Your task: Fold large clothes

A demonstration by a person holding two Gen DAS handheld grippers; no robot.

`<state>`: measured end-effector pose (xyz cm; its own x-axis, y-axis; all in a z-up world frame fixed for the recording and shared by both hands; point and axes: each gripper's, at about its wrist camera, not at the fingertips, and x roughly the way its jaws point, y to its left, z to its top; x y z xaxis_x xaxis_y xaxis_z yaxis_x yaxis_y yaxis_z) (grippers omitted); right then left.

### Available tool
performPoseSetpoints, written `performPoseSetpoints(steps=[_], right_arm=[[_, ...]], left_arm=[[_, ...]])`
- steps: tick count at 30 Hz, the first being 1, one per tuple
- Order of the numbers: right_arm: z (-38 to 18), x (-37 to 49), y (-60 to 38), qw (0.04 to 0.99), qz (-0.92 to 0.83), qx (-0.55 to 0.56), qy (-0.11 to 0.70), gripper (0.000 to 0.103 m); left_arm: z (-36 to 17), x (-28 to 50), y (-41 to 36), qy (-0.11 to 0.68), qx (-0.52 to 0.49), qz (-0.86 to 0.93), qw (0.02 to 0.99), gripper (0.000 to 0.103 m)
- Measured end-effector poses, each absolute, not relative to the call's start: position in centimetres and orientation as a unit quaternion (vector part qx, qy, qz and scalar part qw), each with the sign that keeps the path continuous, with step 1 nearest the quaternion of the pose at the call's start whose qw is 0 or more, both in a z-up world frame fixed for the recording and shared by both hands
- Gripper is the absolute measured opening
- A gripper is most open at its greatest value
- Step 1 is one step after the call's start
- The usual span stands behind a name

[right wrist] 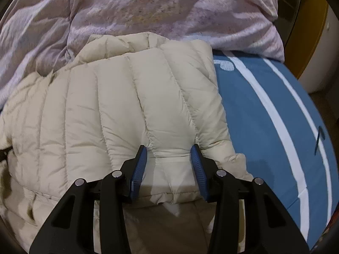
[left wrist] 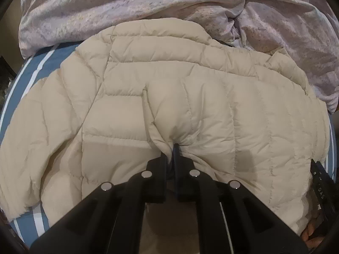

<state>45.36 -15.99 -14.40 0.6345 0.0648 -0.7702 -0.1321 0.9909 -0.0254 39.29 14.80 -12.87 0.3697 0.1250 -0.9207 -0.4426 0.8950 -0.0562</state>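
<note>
On the bed, two hand-held claws gripped a cream puffer jacket.

Left gripper (left wrist: 170,148) was pinched almost fully closed on a gathered fold of the cream puffer jacket (left wrist: 161,97), the fabric bunching into creases right at its tips. Right gripper (right wrist: 168,154) stood part open, its blue pads (right wrist: 139,165) pressed against either side of a thick quilted section near the jacket's edge, so the padding bulged between them. That jacket (right wrist: 106,110) lay spread across a blue bedsheet with white stripes (right wrist: 264,114), one quilted panel folded over on top of the rest. Beyond the jacket, touching its far edge, a rumpled pale lilac duvet (left wrist: 131,6) was heaped. At the lower right of the left camera's view, a person's fingers (left wrist: 311,236) showed beside a black part of the other tool.
</note>
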Motion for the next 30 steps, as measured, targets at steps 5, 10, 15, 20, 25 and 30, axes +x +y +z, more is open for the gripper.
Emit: performPoseSetpoints(steps=[5,10,15,20,25,30], right_arm=[[-14.6,45.1,-15.8,0.910,0.049,-0.050,0.409,0.046],[-14.6,45.0,-15.9,0.911,0.049,-0.051,0.407,0.046],[-14.5,45.0,-16.0,0.906,0.043,-0.051,0.417,0.058],[-14.1,44.6,-16.2,0.902,0.039,-0.047,0.427,0.070],[-13.1,43.1,-14.9,0.904,0.052,-0.053,0.421,0.076],[-11.9,41.3,-12.5,0.909,0.081,-0.075,0.402,0.080]], left_arm=[[-12.8,39.3,14.3,0.527,-0.135,0.166,0.823,0.008],[-11.6,37.6,15.5,0.518,-0.157,0.176,0.822,0.035],[-9.9,34.3,17.6,0.502,-0.168,0.185,0.828,0.050],[-9.0,31.0,20.7,0.491,-0.192,0.208,0.824,0.052],[-8.6,26.4,24.0,0.479,-0.219,0.251,0.812,0.052],[-8.8,21.3,27.5,0.468,-0.248,0.301,0.793,0.052]])
